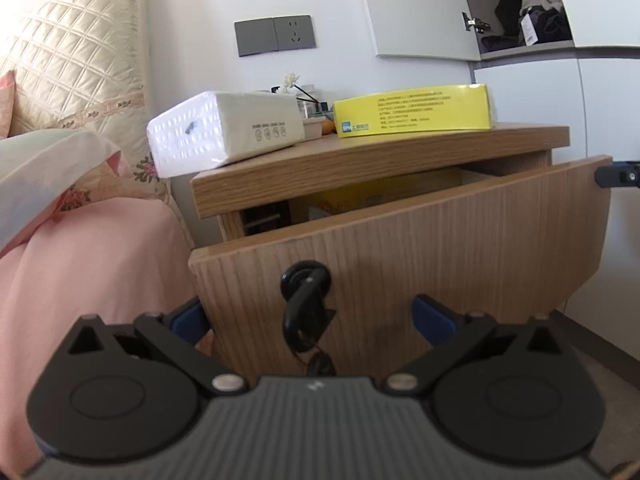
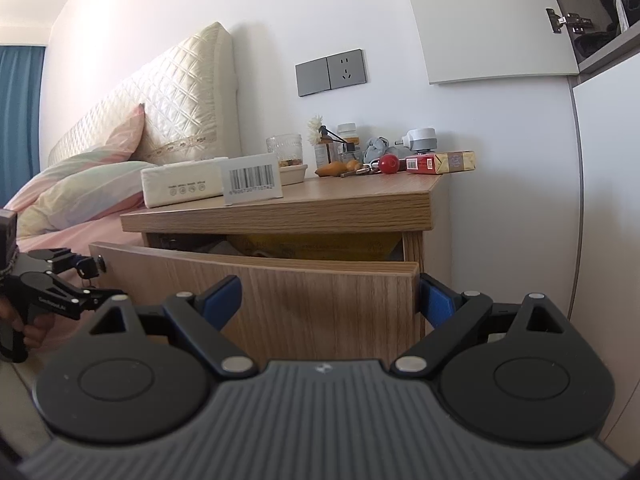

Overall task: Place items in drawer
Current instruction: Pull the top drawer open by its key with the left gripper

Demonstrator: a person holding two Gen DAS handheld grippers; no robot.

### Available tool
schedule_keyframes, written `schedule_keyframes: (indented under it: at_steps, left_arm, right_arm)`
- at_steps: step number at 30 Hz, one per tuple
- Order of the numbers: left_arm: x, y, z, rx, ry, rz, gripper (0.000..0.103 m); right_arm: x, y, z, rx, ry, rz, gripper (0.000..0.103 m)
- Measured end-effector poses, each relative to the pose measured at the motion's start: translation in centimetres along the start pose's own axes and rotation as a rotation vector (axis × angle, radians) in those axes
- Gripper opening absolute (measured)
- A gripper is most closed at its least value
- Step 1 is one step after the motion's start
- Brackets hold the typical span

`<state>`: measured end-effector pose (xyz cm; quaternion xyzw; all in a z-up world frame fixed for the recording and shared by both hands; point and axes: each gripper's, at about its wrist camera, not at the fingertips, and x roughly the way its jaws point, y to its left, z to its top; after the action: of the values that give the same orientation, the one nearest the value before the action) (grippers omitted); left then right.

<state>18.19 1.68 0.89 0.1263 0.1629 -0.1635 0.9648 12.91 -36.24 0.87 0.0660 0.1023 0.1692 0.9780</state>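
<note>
The wooden nightstand's drawer (image 1: 400, 248) stands partly pulled out; yellow contents show in the gap, also in the right wrist view (image 2: 312, 288). My left gripper (image 1: 312, 314) is open, its blue fingers either side of the black key and lock (image 1: 306, 280) on the drawer front. My right gripper (image 2: 330, 300) is open, straddling the drawer front's right edge. On the nightstand top lie a white tissue pack (image 1: 224, 132) and a yellow box (image 1: 414, 112); from the right these show as the tissue pack (image 2: 182, 186) and the box's barcode end (image 2: 252, 178).
At the back of the top are a glass jar (image 2: 285, 148), small bottles, a red ball (image 2: 389, 164), a red-gold pack (image 2: 440, 162). The bed with pink sheet (image 1: 80, 260) and pillows lies left. A wardrobe (image 1: 600, 120) stands right, door ajar above.
</note>
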Motion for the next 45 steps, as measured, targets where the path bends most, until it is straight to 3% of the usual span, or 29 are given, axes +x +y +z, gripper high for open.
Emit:
schedule_keyframes:
  at_steps: [21,45]
  left_arm:
    - [-5.9,-1.7,-1.6,0.005,0.006,0.0,0.103]
    - [-8.5,-1.8,-1.7,0.015,0.055,-0.034,0.103]
  right_arm:
    - [-5.6,1.9,-0.9,0.027,-0.006,0.046,0.095]
    - [-8.5,2.9,-1.3,0.015,0.01,0.078,0.095]
